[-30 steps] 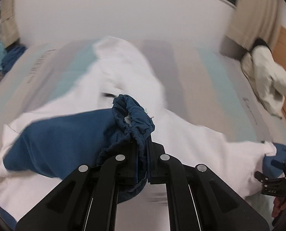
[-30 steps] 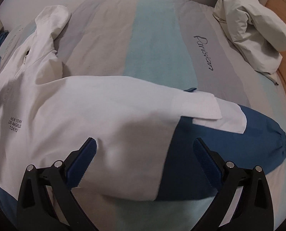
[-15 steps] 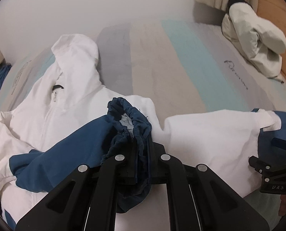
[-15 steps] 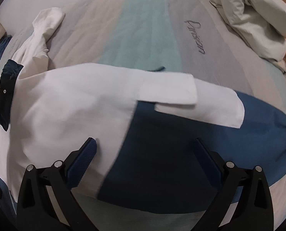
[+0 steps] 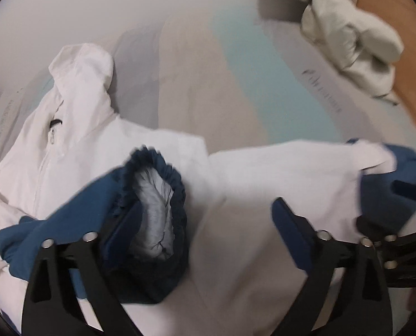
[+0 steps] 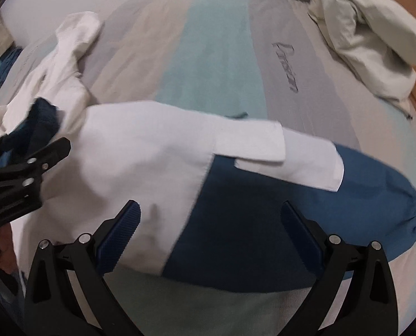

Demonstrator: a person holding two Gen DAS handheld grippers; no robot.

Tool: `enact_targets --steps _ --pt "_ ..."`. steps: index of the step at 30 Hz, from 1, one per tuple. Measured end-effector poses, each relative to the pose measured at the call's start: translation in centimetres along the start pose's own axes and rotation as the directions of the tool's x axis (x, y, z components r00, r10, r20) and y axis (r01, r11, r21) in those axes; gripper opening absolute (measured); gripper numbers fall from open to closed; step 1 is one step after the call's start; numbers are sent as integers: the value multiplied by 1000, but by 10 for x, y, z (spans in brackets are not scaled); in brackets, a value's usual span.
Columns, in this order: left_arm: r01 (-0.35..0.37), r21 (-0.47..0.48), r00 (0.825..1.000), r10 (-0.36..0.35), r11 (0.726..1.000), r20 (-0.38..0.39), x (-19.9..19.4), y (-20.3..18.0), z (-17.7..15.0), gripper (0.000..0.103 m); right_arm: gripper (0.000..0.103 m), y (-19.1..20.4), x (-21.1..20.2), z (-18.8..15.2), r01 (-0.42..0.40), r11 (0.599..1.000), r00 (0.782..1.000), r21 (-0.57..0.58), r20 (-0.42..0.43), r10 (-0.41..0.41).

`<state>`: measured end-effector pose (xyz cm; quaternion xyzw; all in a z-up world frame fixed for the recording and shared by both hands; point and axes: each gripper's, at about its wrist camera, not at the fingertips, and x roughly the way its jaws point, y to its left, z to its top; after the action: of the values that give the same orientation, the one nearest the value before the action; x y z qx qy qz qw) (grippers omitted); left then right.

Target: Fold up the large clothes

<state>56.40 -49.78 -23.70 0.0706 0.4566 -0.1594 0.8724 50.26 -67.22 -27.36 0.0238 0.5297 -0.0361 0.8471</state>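
Note:
A white jacket (image 5: 76, 151) with blue sleeves lies spread on the striped bed. In the left wrist view my left gripper (image 5: 208, 221) is open; the blue elastic cuff (image 5: 154, 196) of one sleeve sits against its left finger, laid across the jacket's white body. In the right wrist view my right gripper (image 6: 210, 221) is open and empty, just above the other sleeve (image 6: 278, 201), which stretches right and ends in a blue cuff (image 6: 404, 207). The left gripper also shows in the right wrist view (image 6: 26, 168) at the left edge.
A cream jacket or pillow bundle (image 6: 370, 39) lies at the bed's far right by the wooden headboard (image 5: 398, 28). The striped grey, beige and teal sheet (image 6: 216, 56) stretches beyond the jacket. Blue cloth (image 6: 0, 61) lies off the far left.
My left gripper has opened and let go of the blue cuff it was shut on; the cuff now rests on the jacket's body. My right gripper stays open, shifted slightly over the other sleeve.

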Motion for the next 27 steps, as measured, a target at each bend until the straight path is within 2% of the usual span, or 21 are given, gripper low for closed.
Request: enact_targets --steps 4,7,11,13,15,17,19,22,23,25,27 --pt "25 -2 997 -25 1000 70 -49 33 4 97 96 24 -27 14 -55 997 998 -54 37 57" --pt "-30 -21 995 32 999 96 -75 90 -4 97 96 53 -37 29 -111 989 992 -98 43 116" --pt "-127 -69 990 131 990 57 -85 184 -27 97 96 105 -33 53 -178 971 983 -158 15 182" --pt "-189 -109 981 192 976 13 -84 238 -42 97 95 130 -25 67 -220 964 975 -151 -17 220" --pt "-219 -144 976 218 965 -17 -82 276 -54 97 88 149 -14 76 -238 961 971 -137 -53 233" --pt "-226 -183 974 222 957 -42 -81 306 -64 97 86 165 -1 87 -262 959 963 -106 -101 251" --pt "-228 -199 974 219 953 -64 -76 332 -75 97 86 176 15 96 -250 964 960 -92 -153 235" --pt "-213 -206 975 195 955 -103 -66 349 -90 97 86 188 35 102 -235 969 951 -80 -224 212" --pt "-209 -204 976 189 956 -111 -64 354 -92 97 84 190 40 103 -233 969 949 -78 -238 209" --pt "-200 -205 976 177 958 -124 -58 360 -97 97 70 196 47 104 -241 968 940 -68 -264 215" --pt "-195 -211 977 170 958 -131 -55 366 -101 97 47 197 49 104 -229 972 940 -52 -269 208"
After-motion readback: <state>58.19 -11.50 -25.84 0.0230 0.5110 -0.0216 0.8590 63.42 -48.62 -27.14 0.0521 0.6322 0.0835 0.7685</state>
